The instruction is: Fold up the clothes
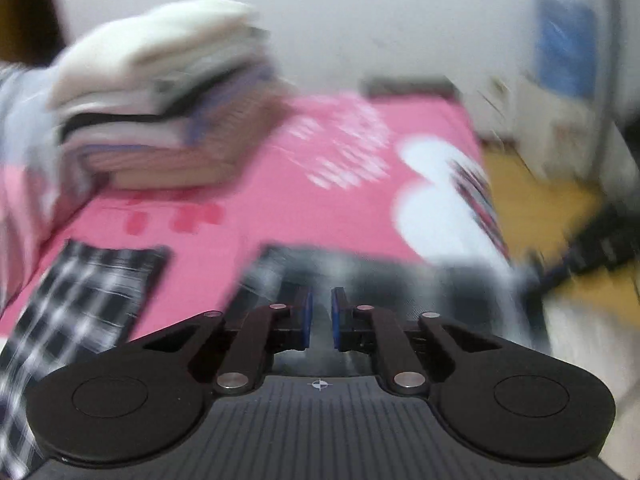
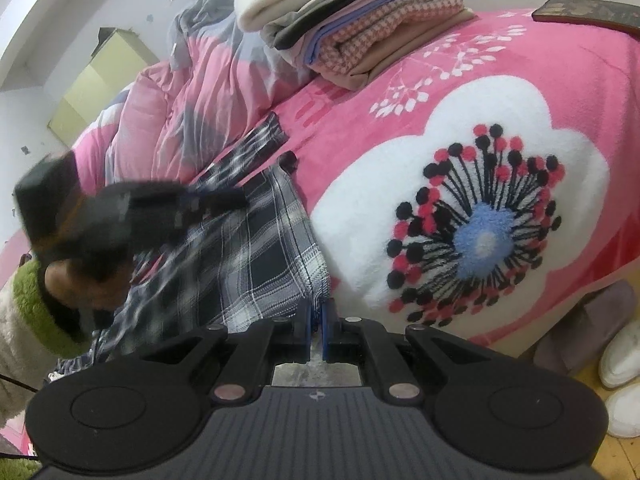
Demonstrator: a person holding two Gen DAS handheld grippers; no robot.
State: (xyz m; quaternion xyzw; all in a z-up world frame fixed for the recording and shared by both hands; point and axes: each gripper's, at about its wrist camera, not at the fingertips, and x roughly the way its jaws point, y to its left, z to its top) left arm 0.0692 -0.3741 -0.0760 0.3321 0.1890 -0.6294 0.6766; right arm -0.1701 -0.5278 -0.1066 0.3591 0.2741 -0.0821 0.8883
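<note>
A black-and-white plaid garment (image 2: 256, 248) lies on the pink blanket (image 2: 360, 120) near the bed's edge. My right gripper (image 2: 317, 312) is shut on the garment's lower corner. My left gripper (image 2: 224, 200) shows blurred in the right wrist view, over the garment's upper part. In the left wrist view the left gripper (image 1: 321, 308) has its blue pads (image 1: 307, 312) close together with a narrow gap, and blurred plaid cloth (image 1: 276, 276) lies right in front of them; whether cloth is pinched is unclear. A plaid sleeve (image 1: 88, 288) lies to the left.
A stack of folded clothes (image 2: 340, 16) sits at the far side of the bed, also blurred in the left wrist view (image 1: 160, 92). A rumpled pink-grey quilt (image 2: 192, 92) lies left. White shoes (image 2: 624, 380) stand on the wooden floor (image 1: 532, 200).
</note>
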